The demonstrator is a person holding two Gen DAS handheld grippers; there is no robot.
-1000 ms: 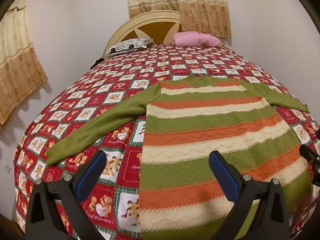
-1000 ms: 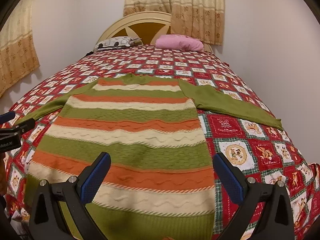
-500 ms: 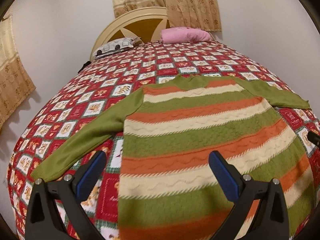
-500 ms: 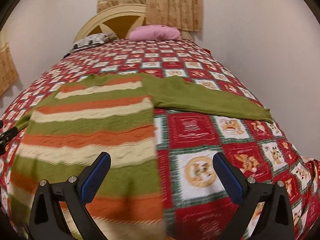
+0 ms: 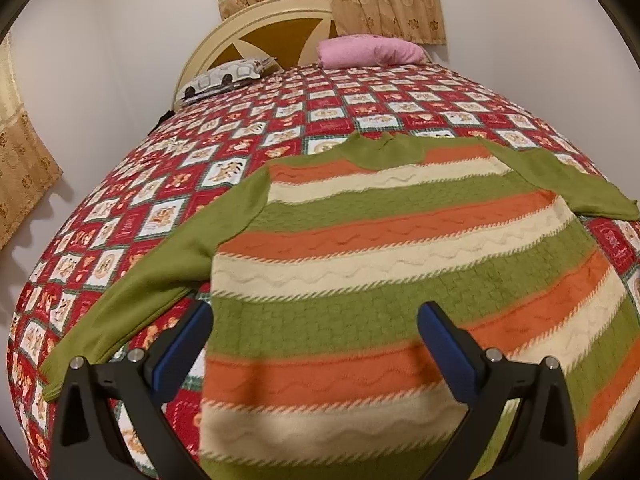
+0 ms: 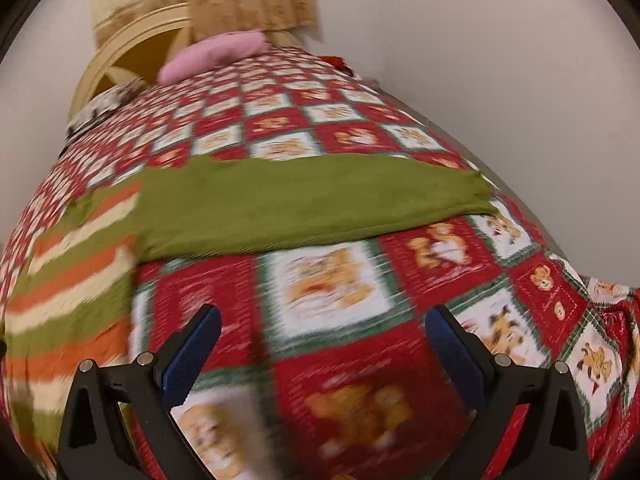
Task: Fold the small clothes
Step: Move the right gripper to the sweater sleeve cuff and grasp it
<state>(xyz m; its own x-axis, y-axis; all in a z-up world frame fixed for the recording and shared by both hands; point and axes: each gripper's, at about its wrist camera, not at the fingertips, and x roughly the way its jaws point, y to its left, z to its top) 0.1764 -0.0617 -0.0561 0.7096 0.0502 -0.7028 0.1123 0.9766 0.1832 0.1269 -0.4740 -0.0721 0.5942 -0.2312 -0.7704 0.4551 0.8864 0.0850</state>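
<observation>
A small striped sweater (image 5: 392, 256) in green, orange and cream lies flat on the bed, both plain green sleeves spread out. My left gripper (image 5: 314, 320) is open and empty, just above the sweater's lower left body, with the left sleeve (image 5: 160, 280) beside its left finger. My right gripper (image 6: 322, 324) is open and empty over bare bedspread, in front of the right sleeve (image 6: 312, 204). The striped body (image 6: 68, 272) lies at the left of the blurred right wrist view.
The bed has a red patchwork bedspread (image 5: 208, 184) with bear squares. A pink pillow (image 5: 368, 50) and a patterned pillow (image 5: 224, 78) lie by the cream headboard (image 5: 276, 36). White walls stand close on both sides, and the bed's right edge (image 6: 608, 312) drops off.
My right gripper has swung right, from over the sweater's body to the bedspread in front of the right sleeve. My left gripper has moved closer and lower over the sweater's left side.
</observation>
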